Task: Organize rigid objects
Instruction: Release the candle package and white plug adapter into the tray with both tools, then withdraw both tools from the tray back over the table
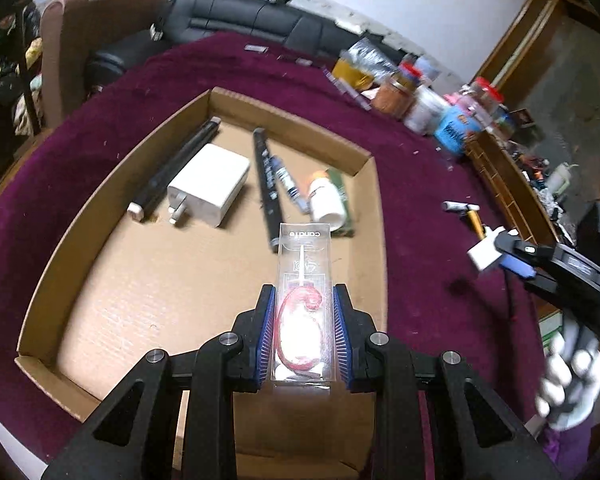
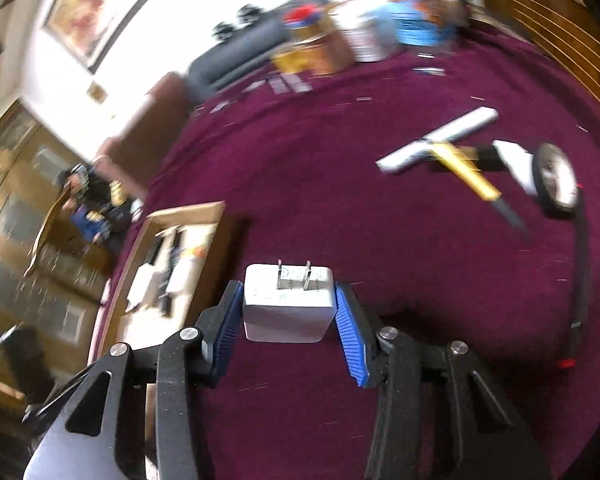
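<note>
From the left wrist, the left claw (image 1: 303, 332) pinches a clear plastic case (image 1: 305, 292) between its ribbed blue pads; something red and white is sealed inside, and the hard case juts forward over the near end of a shallow cardboard tray (image 1: 112, 184). The tray sits on a counter (image 1: 420, 184) draped in plush maroon cloth. Already lying in it, toward its far end: a boxy white charger (image 1: 212, 189), two slim black pens, a small white bottle (image 1: 327, 200) and a flat green packet. My guess is that the step in hand is carrying the case in. What comes next, I'd say, is lowering it onto the bare corrugated floor at the tray's near end, then letting the pads part. At the counter's right edge the other claw carries a white block, gripped by a gloved hand (image 1: 572, 384).

From the right wrist, blurred, the right claw (image 2: 289, 312) pinches a white plug adapter (image 2: 288, 308), smooth and rounded, its two metal prongs pointing away. It hangs above bare cloth, apart from the tray (image 2: 204, 240) at the left. It needs to travel left over the tray wall and find a free gap. Toward the counter's far right corner lie a white bar (image 2: 440, 138), a yellow-handled tool (image 2: 474, 178) and a round-headed gadget.
</note>
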Motion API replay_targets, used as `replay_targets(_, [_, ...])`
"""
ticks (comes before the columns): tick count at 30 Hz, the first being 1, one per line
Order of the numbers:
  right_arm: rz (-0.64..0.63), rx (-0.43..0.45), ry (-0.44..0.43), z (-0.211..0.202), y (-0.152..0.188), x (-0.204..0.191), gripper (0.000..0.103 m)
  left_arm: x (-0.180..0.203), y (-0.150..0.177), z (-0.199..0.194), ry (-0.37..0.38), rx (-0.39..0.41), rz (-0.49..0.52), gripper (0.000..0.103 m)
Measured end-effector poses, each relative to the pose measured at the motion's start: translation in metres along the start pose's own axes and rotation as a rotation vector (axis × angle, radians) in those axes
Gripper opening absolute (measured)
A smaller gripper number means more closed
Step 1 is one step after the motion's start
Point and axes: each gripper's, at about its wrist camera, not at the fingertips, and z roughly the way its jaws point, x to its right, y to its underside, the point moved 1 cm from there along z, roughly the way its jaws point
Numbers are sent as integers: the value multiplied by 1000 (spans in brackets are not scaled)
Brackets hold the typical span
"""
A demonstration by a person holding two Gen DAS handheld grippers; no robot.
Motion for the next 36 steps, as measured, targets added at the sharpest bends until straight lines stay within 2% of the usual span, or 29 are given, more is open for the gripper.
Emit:
replay_targets(5, [-76, -49, -112, 16, 11, -48, 44, -16, -2, 8, -46, -22, -11, 24])
replay_targets(10, [-152, -150, -181, 45, 22, -96, 44, -39, -15, 29, -67, -86, -93, 24])
replay_targets(15, [-253, -239, -125, 81, 37, -128, 44, -47, -27, 30, -52, -72, -122, 26])
replay_targets(18, [-320, -305, -35, 106, 42, -141, 44, -48, -23, 9, -24, -5, -111, 33])
replay_targets(21, [-334, -329, 21, 122, 40, -144, 44, -53, -16, -17, -12, 75, -112, 42])
replay_targets(24, [-382, -298, 121, 135, 36, -152, 45, -66, -9, -39, -39, 144, -132, 51])
replay_targets(26, [-412, -284, 160, 143, 35, -155, 46, -76, -5, -47, -57, 163, -150, 54])
replay_targets(29, [-401, -268, 135, 145, 34, -156, 47, -86, -2, -51, -70, 157, -175, 56])
replay_targets(31, [-383, -224, 98, 136, 32, -158, 47, -87, -1, -51, -75, 156, -178, 58])
replay_targets(35, [-414, -75, 88, 95, 28, -154, 47, -77, -2, -51, -61, 157, -169, 59])
replay_targets(36, [-431, 8, 111, 74, 26, -150, 47, -72, -3, -51, -54, 159, -158, 59])
